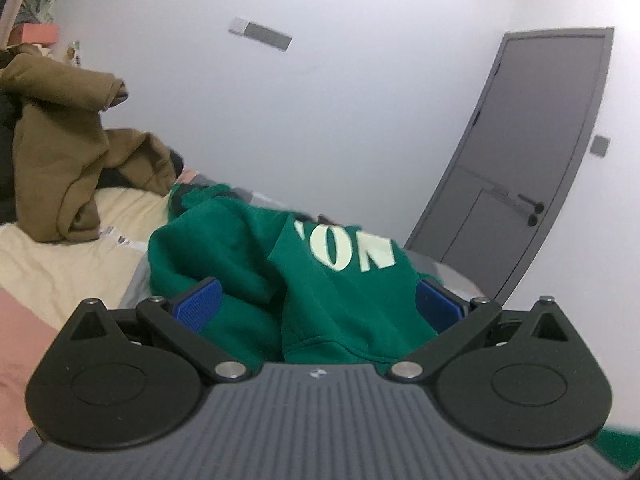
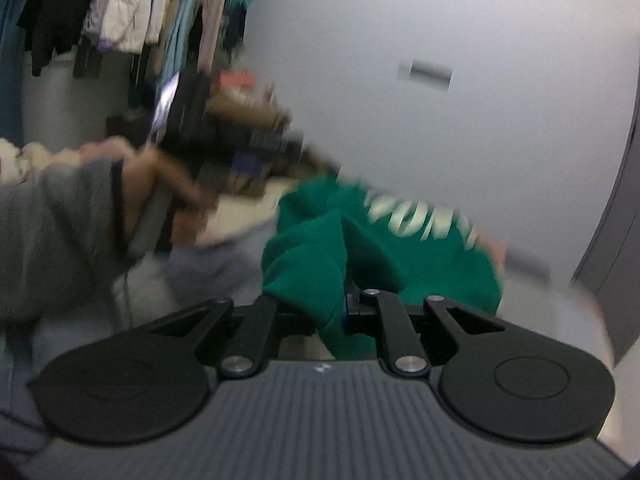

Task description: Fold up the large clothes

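- Left wrist view: my left gripper [image 1: 316, 304] has its blue pads [image 1: 198, 300] spread wide, with the green sweatshirt [image 1: 320, 280] bunched loosely between them; I cannot tell whether they press it. The sweatshirt sits on the bed [image 1: 60, 272], cream-covered, with a brown garment [image 1: 60, 140] heaped at its far left edge. Beyond are a white wall [image 1: 320, 100] and a grey door [image 1: 520, 160].
- Right wrist view, blurred: my right gripper [image 2: 334, 308] is pinched shut on a fold of the sweatshirt. A grey sleeve [image 2: 60, 220] reaches in from the left; hanging clothes [image 2: 120, 8] fill the upper left corner.
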Motion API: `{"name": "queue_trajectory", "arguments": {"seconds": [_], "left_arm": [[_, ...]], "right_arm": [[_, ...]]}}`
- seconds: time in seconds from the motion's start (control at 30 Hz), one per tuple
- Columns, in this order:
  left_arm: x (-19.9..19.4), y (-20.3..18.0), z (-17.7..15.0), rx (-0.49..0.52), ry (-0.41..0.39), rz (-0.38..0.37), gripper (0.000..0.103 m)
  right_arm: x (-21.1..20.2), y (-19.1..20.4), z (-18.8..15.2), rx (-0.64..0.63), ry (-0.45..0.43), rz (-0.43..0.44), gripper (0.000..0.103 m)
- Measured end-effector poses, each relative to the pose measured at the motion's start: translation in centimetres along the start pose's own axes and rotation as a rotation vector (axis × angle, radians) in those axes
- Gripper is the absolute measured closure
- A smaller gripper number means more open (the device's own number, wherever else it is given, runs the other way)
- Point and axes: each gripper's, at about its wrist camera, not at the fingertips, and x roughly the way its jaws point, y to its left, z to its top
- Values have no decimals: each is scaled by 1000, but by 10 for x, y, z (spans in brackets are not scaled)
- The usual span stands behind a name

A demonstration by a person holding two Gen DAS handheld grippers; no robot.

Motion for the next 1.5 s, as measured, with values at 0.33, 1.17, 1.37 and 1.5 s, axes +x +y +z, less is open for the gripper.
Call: {"name": "queue_trajectory", "arguments": {"seconds": [0.33, 1.17, 1.37, 1.5], "left_arm": [[42, -2, -10, 11, 141, 39, 0], [175, 28, -19, -171, 333, -93, 20], [195, 34, -29, -195, 381, -132, 50], [206, 38, -31, -224, 392, -166, 71]], "right_arm": [[35, -40, -25, 228, 232, 58, 75], [140, -202, -56, 942, 293, 64, 25], [227, -224, -111, 1169, 327, -32, 23], [250, -234, -128, 1166, 270, -12, 25]]}}
